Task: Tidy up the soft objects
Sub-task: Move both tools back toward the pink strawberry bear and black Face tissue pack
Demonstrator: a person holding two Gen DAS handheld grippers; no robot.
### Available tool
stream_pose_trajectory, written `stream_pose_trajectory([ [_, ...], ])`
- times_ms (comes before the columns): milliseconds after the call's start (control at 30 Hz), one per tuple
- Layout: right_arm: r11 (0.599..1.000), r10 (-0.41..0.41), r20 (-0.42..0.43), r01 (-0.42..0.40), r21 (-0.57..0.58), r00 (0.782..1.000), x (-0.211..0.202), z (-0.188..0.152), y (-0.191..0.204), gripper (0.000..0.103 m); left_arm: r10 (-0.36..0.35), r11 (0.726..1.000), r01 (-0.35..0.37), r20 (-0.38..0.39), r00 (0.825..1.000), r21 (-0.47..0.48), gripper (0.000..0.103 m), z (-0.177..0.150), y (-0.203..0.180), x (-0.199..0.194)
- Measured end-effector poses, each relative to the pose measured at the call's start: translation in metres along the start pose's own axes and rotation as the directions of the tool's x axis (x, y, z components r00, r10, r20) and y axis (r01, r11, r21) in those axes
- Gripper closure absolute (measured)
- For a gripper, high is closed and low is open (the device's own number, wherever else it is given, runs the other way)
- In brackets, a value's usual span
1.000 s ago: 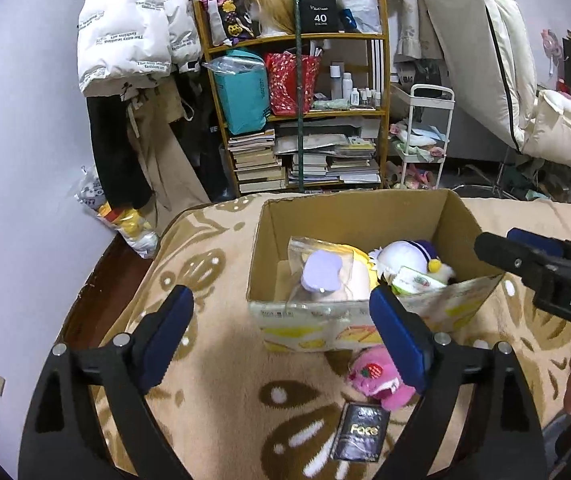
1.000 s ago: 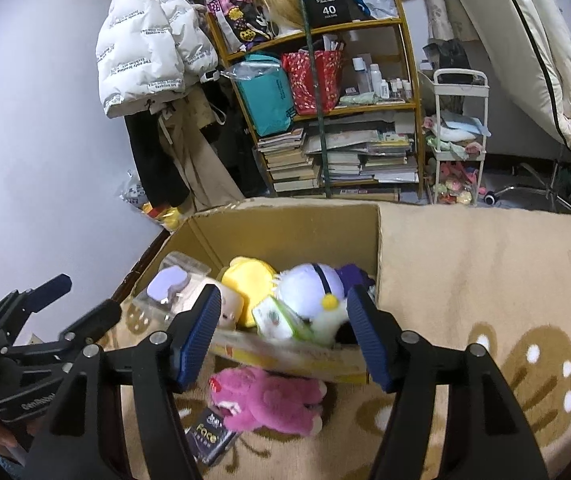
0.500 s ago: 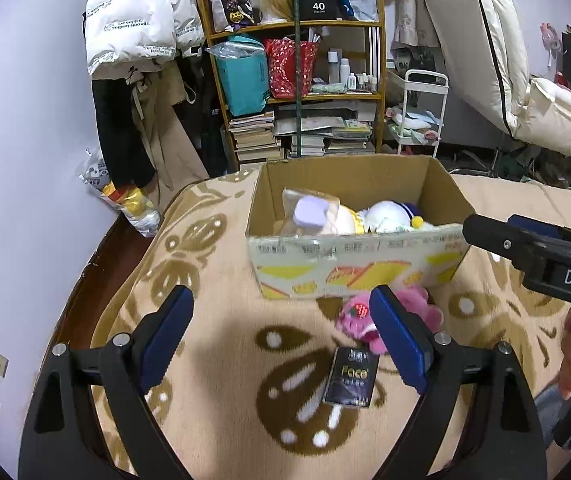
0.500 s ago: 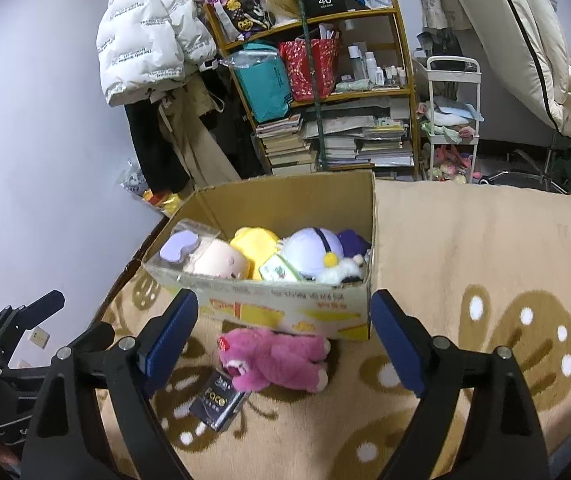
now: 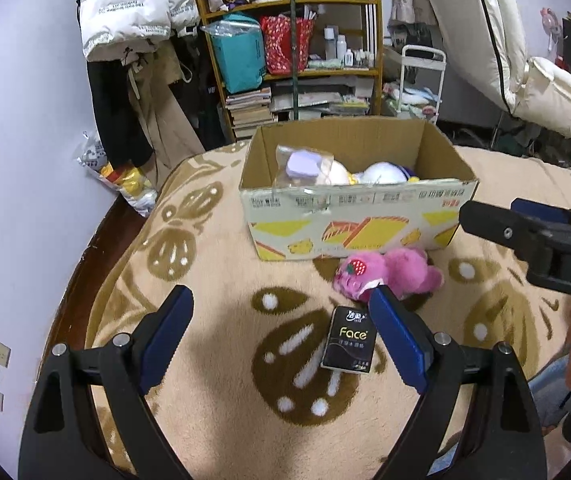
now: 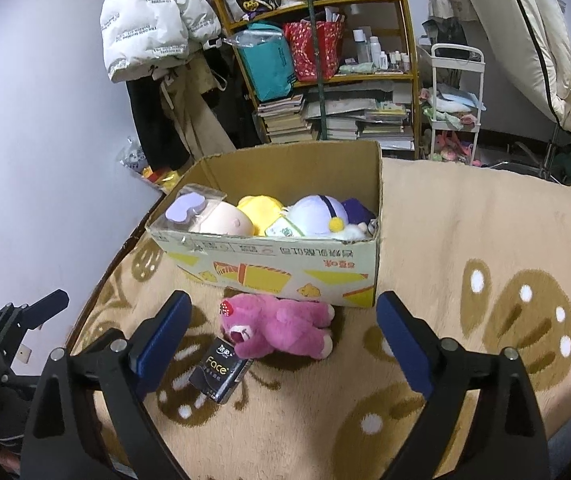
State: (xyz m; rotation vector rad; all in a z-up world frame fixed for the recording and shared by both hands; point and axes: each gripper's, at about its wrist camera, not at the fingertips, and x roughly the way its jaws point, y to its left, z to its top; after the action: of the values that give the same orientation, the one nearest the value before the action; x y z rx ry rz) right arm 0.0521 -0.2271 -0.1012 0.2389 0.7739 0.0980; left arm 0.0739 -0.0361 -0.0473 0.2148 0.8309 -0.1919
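Fingers spread on both tools, nothing between them: the right gripper [image 6: 283, 334] has just been opening its jaws and now frames the pink plush bear [image 6: 281, 330], while the left gripper [image 5: 281, 338] hangs wide over the black tissue pack [image 5: 350, 340]. That bear lies on the blanket [image 6: 465, 248] at six o'clock of the cardboard box [image 6: 285, 276], touching the pack. Looks like the reach-in step, so next comes a descent and a squeeze around its middle.

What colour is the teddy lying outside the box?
Pink teddy, with a red strawberry on its head; clearest in the right wrist view.
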Motion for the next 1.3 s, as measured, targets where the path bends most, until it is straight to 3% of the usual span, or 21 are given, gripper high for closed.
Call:
stream_pose_trajectory([
  [700,1.0,-0.016,-0.089,0.017,0.003,0.996,0.039,0.0,0.001,0.005,-0.013,0.999,0.017,-0.113,0.994,0.039,0.014,-0.007,-0.019,0.052],
  [1300,0.998,-0.046,-0.183,0.051,0.024,0.982,0.076,-0.005,-0.009,0.005,-0.048,0.998,0.058,-0.27,0.962,0.028,0.014,-0.028,-0.024,0.106],
])
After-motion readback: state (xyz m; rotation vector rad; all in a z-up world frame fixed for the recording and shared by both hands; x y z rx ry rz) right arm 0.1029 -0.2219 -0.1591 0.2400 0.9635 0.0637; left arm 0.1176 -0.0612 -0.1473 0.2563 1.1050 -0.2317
